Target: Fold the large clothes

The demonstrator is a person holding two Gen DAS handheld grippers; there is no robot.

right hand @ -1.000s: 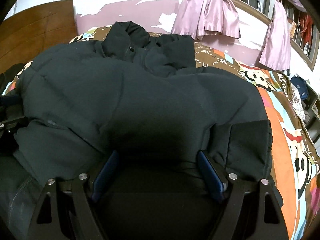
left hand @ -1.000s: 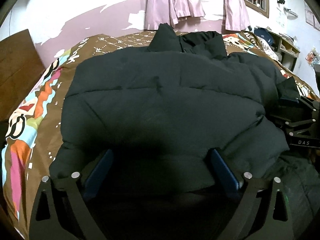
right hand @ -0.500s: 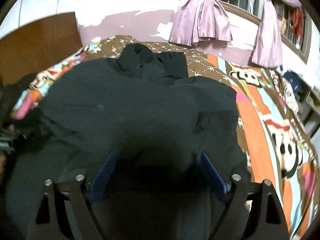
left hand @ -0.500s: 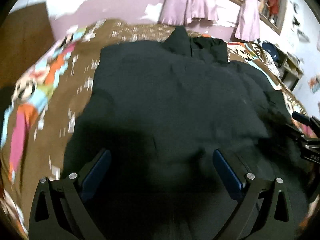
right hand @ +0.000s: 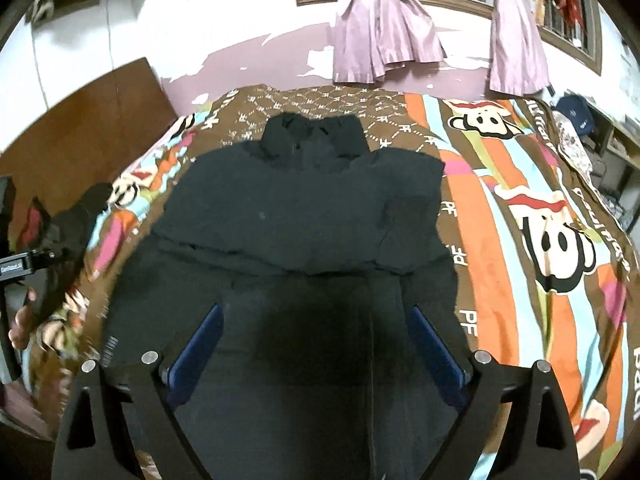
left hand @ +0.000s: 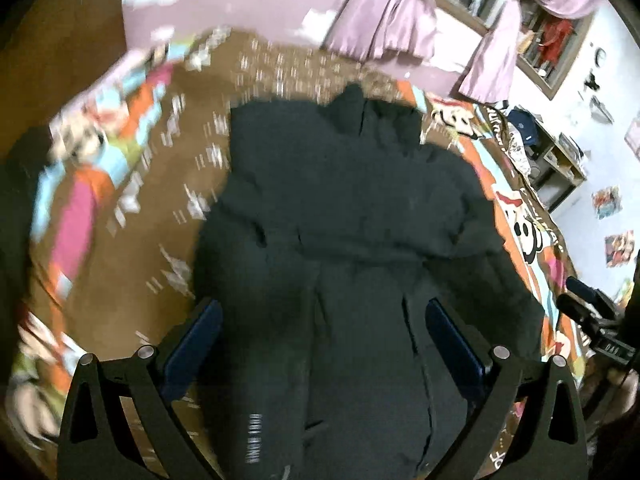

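Note:
A black puffer jacket [left hand: 352, 200] lies flat on the bed, collar [right hand: 316, 136] at the far end and sleeves folded in over the body. My left gripper [left hand: 320, 312] hovers above the jacket's near half, jaws wide apart and empty. My right gripper [right hand: 316, 312] hangs over the same near half; its jaws are opening, and nothing sits between them. In the left wrist view the right gripper [left hand: 592, 312] shows at the right edge. The left gripper [right hand: 24, 264] and a hand [right hand: 20, 328] show at the left edge of the right wrist view.
A bright cartoon-print bedspread [right hand: 520, 240] covers the bed around the jacket. A wooden headboard [right hand: 80, 120] stands at the left. Purple curtains [right hand: 380, 32] hang on the far wall. A shelf with clutter [left hand: 560, 152] stands beside the bed on the right.
Both grippers have lifted up and back from the jacket, so the whole garment and more bedspread now show. The jacket itself lies still.

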